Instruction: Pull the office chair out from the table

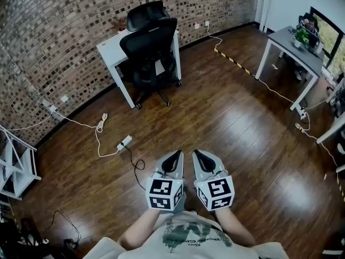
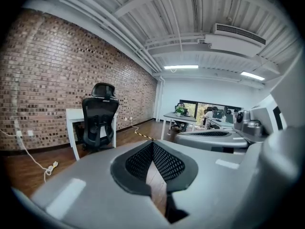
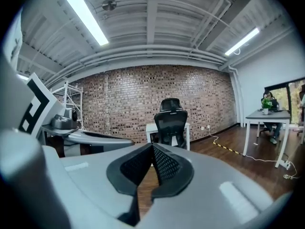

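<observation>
The white table [image 1: 110, 46] stood far left against the brick wall [image 1: 59, 26]. The office chair [image 1: 151, 45] sat pushed in at its near side. The left gripper [image 1: 173, 156] and right gripper [image 1: 201, 156], near, were clenched empty, well apart from the chair.

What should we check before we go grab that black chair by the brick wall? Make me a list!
1. Office chair tucked against the white table: ok, ready to pull.
2. Left gripper empty: ok, but it is shut, so not ready to grab.
3. Right gripper empty: ok, also shut.
4. Near enough to reach the chair: not ok, it stands far across the wooden floor.
5. Walkway free: ok, though the power strip and its cable lie just left of it.
6. Chair rolls freely: cannot tell.
</observation>
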Demonstrator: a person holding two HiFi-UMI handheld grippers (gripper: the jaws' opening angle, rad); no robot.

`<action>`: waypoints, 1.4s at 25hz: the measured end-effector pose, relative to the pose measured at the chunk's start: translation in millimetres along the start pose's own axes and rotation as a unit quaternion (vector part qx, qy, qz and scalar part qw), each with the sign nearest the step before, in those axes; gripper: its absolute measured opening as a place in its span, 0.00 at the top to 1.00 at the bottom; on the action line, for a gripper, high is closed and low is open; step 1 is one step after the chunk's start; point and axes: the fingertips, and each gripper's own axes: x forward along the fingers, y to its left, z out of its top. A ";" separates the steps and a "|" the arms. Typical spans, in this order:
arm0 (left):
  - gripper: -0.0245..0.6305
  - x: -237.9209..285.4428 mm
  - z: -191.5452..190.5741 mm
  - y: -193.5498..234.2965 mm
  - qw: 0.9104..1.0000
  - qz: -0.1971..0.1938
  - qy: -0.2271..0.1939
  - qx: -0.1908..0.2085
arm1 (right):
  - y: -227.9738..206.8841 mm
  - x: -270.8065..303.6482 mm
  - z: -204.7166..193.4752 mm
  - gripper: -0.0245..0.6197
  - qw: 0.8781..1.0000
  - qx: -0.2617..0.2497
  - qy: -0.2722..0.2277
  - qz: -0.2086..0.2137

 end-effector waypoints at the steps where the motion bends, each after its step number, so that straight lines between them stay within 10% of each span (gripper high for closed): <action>1: 0.94 7.0 1.5 2.7 1.000 -0.002 -0.001 0.000 | -4.6 5.3 0.8 0.96 1.000 -0.001 0.000 -0.003; 35: 0.94 225.9 97.2 179.7 0.999 -0.035 -0.004 -0.017 | -102.4 273.0 68.5 0.96 0.999 -0.011 0.008 -0.043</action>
